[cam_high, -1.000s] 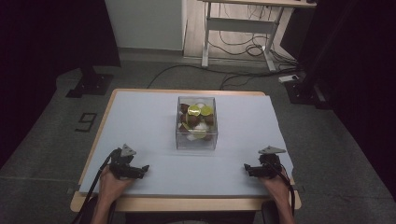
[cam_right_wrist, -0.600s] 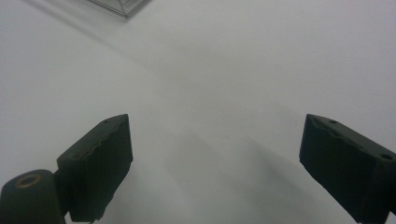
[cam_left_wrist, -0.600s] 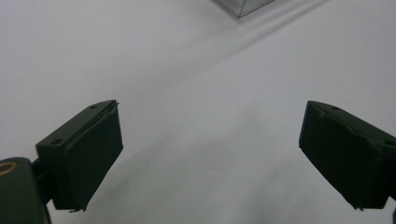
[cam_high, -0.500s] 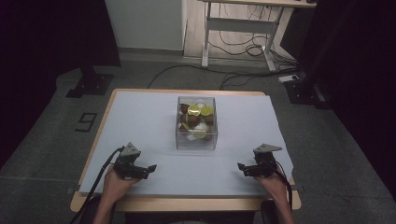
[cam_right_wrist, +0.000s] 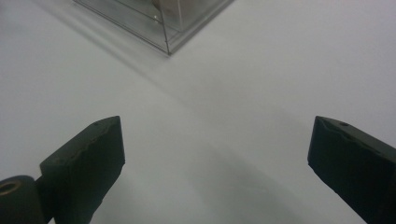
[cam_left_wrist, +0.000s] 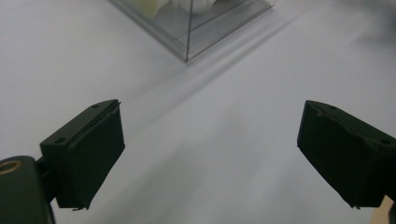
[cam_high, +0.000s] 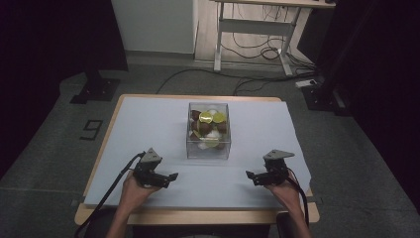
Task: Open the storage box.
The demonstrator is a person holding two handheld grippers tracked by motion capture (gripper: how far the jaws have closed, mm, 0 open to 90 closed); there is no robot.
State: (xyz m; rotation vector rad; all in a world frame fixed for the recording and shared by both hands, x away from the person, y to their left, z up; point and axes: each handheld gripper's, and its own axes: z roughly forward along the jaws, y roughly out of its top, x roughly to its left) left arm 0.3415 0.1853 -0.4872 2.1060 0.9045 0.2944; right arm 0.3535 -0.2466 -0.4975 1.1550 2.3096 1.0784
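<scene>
Though centred on the pale table cover (cam_high: 148, 124) in the high view, clear box (cam_high: 208, 131) with gold and brown pieces inside too small to identify; cut off at top edge in both gripper views, near corner at (cam_left_wrist: 187, 53) and (cam_right_wrist: 167, 46). Left gripper (cam_high: 171, 177) lower left of frame, jaws spread wide, nothing between. Right gripper (cam_high: 251, 176) lower right, jaws just opened further, spread, nothing between. Both well apart from box. Forearms cropped at bottom edge.
</scene>
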